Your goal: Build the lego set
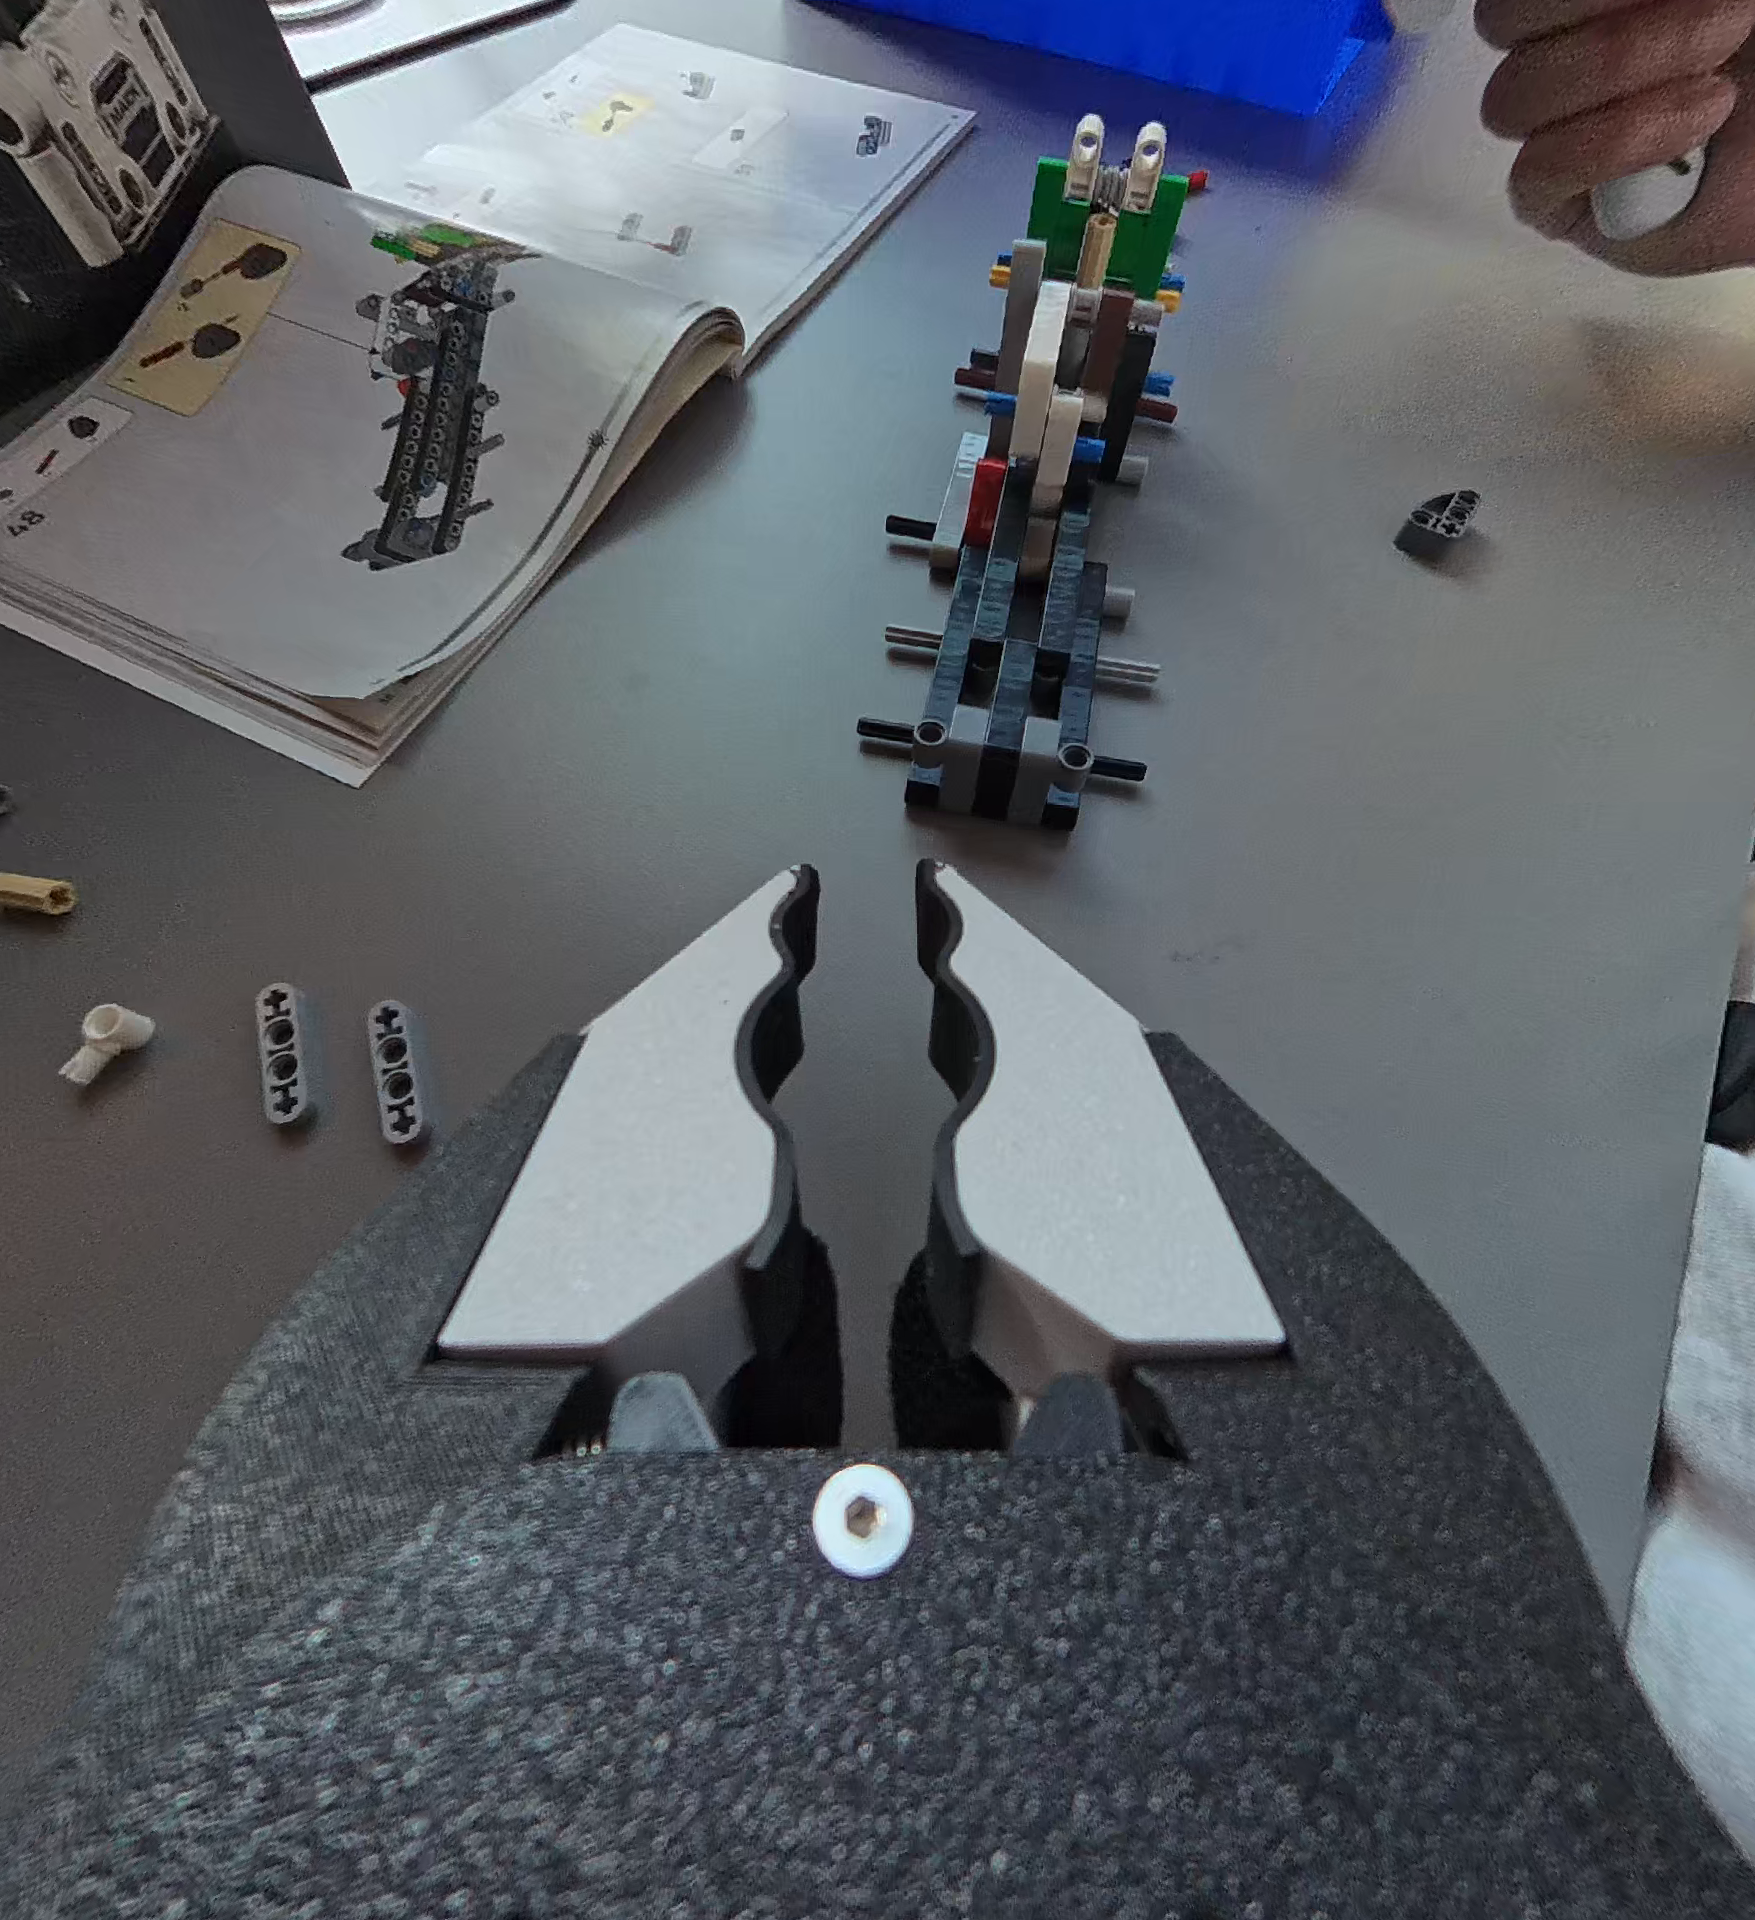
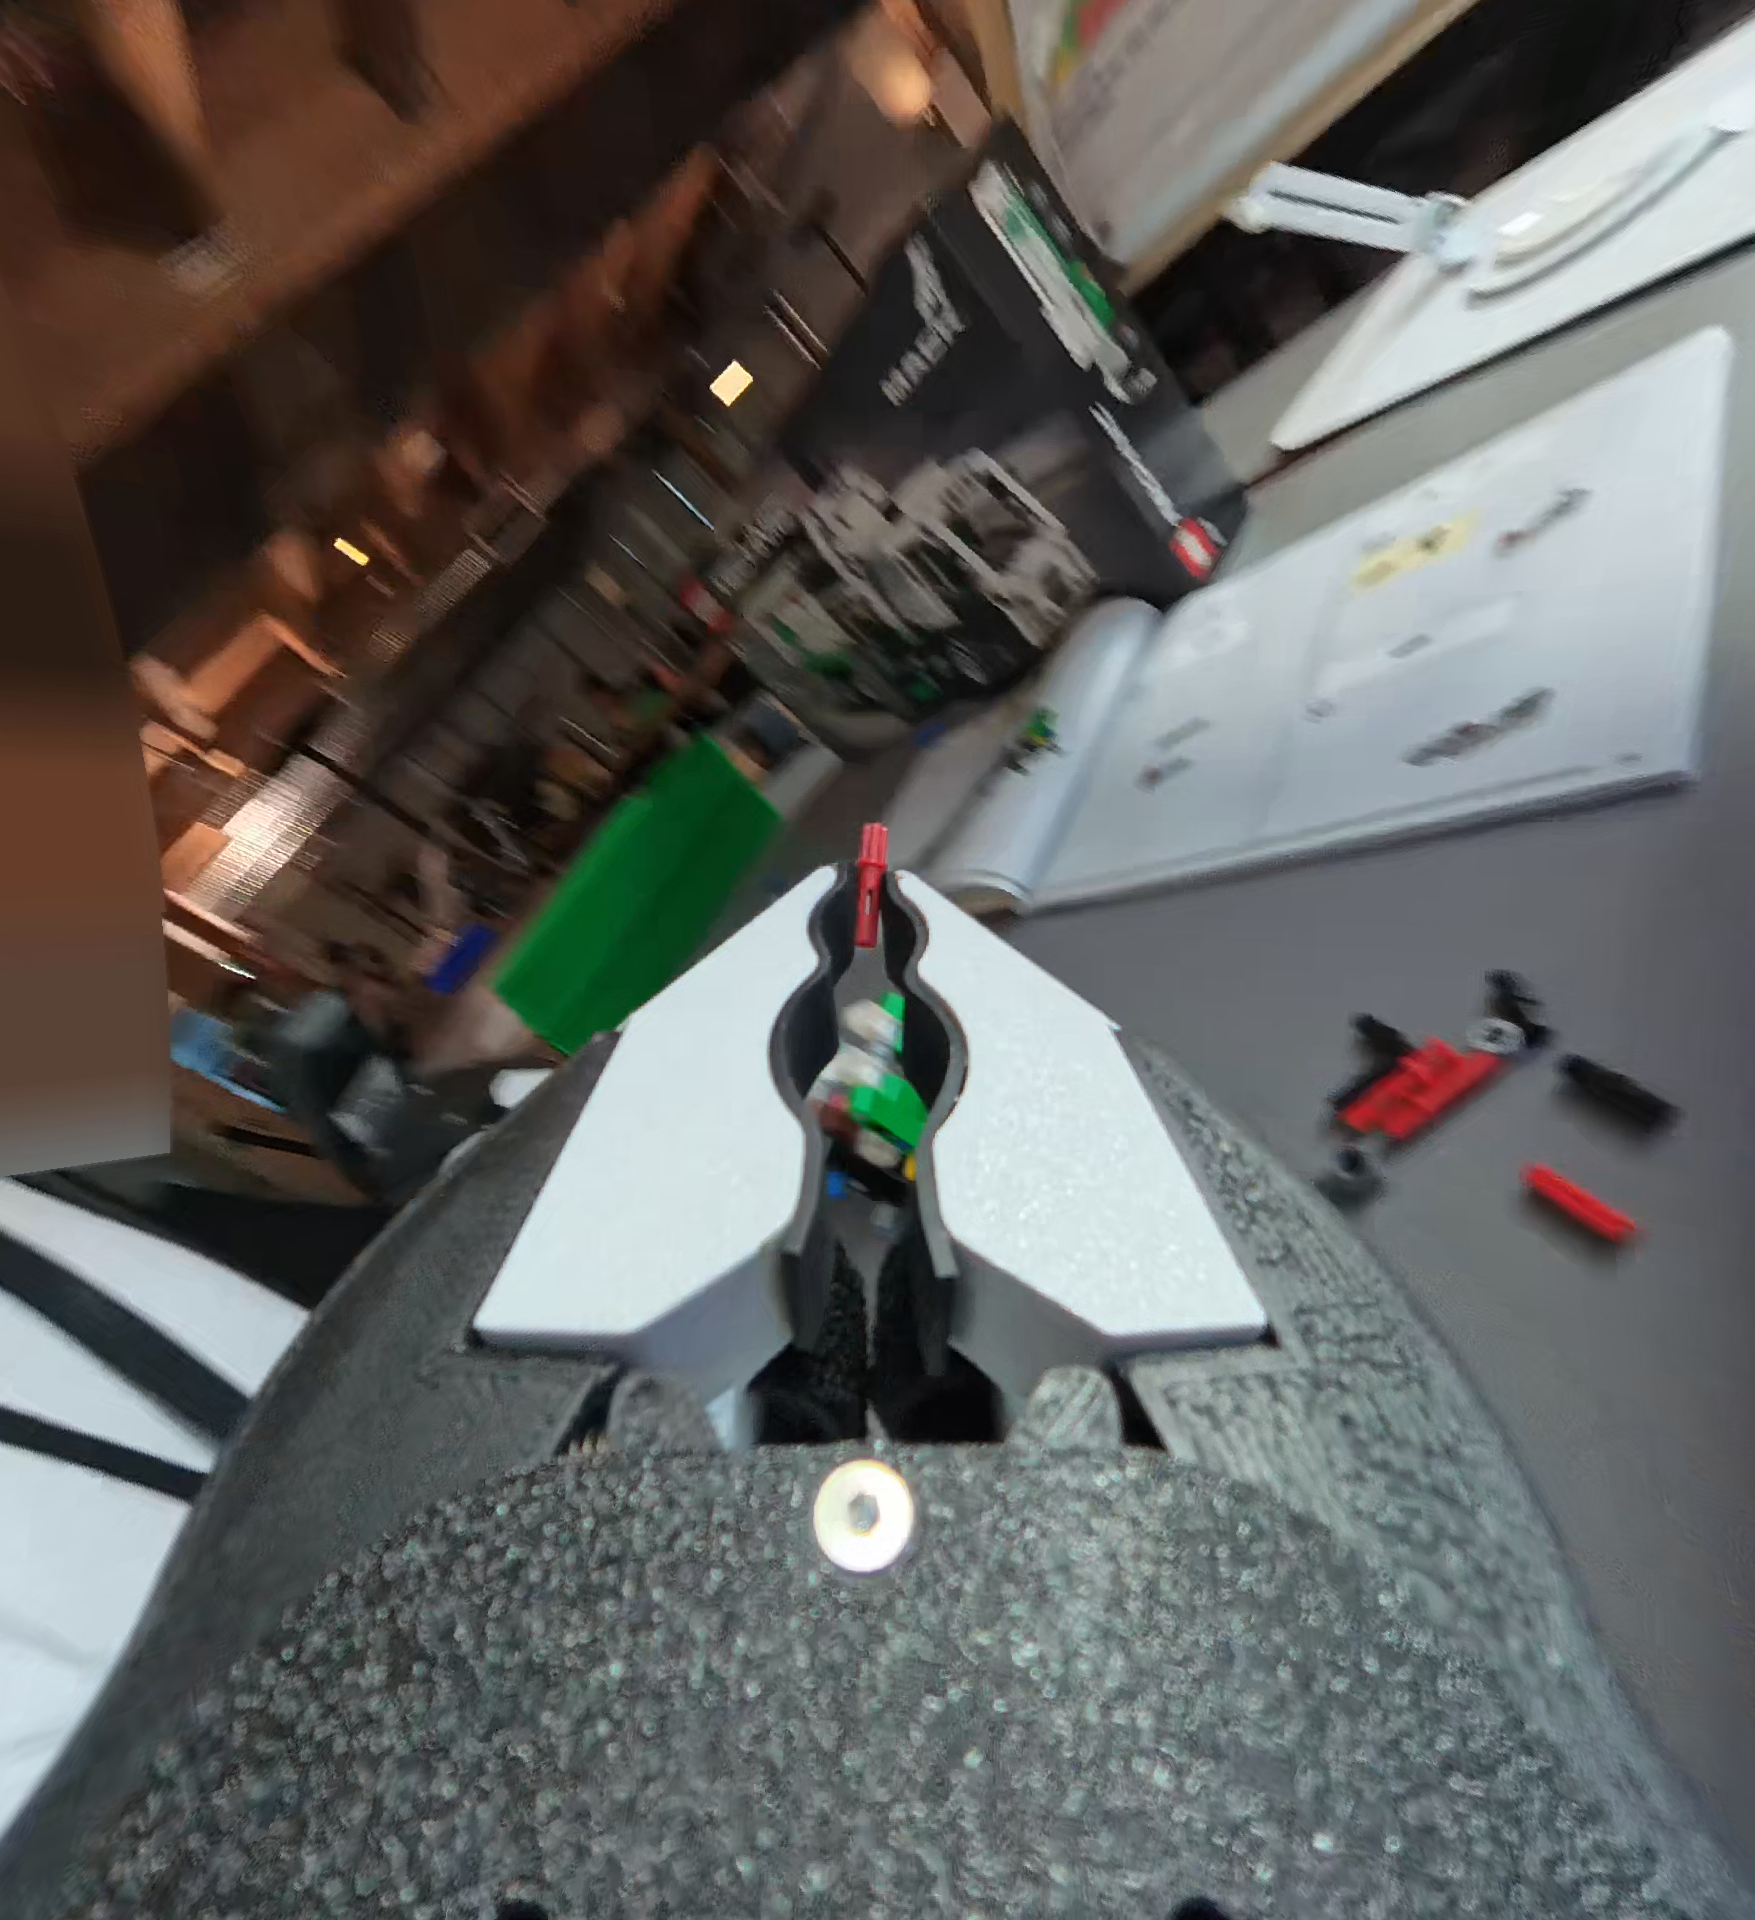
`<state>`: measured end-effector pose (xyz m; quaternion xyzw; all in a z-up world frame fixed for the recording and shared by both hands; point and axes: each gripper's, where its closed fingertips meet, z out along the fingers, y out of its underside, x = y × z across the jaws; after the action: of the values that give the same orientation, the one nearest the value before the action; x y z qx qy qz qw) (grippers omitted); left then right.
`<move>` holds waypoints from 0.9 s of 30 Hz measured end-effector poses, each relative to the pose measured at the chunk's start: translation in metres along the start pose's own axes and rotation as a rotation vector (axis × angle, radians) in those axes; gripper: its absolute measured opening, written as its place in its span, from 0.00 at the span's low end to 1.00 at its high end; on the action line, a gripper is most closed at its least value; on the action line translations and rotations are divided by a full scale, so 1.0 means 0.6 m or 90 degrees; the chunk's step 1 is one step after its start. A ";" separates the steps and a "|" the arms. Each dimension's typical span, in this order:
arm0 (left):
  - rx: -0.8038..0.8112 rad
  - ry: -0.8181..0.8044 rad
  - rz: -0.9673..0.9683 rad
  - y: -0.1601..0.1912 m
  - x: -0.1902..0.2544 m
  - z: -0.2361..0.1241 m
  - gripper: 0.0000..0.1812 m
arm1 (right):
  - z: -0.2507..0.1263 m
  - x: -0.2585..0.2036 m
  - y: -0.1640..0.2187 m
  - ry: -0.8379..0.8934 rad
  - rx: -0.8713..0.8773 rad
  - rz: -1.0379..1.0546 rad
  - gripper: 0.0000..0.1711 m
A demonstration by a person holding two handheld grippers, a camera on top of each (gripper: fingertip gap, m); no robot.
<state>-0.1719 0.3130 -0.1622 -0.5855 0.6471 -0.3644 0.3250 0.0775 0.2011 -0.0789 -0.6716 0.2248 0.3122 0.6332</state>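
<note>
The left gripper [image 1: 865, 883] hovers level over the grey table [image 1: 1372, 935], its jaws parted and empty, aimed at the long lego chassis [image 1: 1034, 540] lying just beyond its tips. The right gripper [image 2: 868, 883] is tilted steeply, pinching a small red pin [image 2: 870, 883] at its fingertips. Its view is motion-blurred; loose red and black pieces [image 2: 1413, 1086] at right stay indistinct, and a hand [image 1: 1642, 125] is cut off at far right.
</note>
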 end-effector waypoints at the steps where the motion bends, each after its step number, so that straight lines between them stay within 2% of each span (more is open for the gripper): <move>1: 0.003 -0.003 0.002 -0.001 0.000 -0.001 0.10 | -0.004 -0.024 -0.017 -0.061 0.035 0.052 0.02; 8: -0.009 -0.013 0.017 0.003 0.001 0.003 0.10 | -0.021 -0.071 -0.045 -0.185 0.091 0.182 0.02; 16: 0.002 -0.030 0.036 -0.001 0.001 -0.001 0.10 | -0.037 -0.065 -0.044 -0.174 0.106 0.189 0.02; 19: -0.001 -0.031 0.036 0.001 0.001 0.000 0.10 | -0.035 -0.058 -0.028 -0.129 0.078 0.150 0.02; 27: -0.011 -0.038 0.038 0.004 -0.001 0.003 0.10 | -0.009 -0.035 0.061 0.037 -0.084 -0.048 0.02</move>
<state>-0.1716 0.3136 -0.1650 -0.5795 0.6574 -0.3312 0.3497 0.0382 0.1901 -0.0901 -0.7284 0.1969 0.2826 0.5922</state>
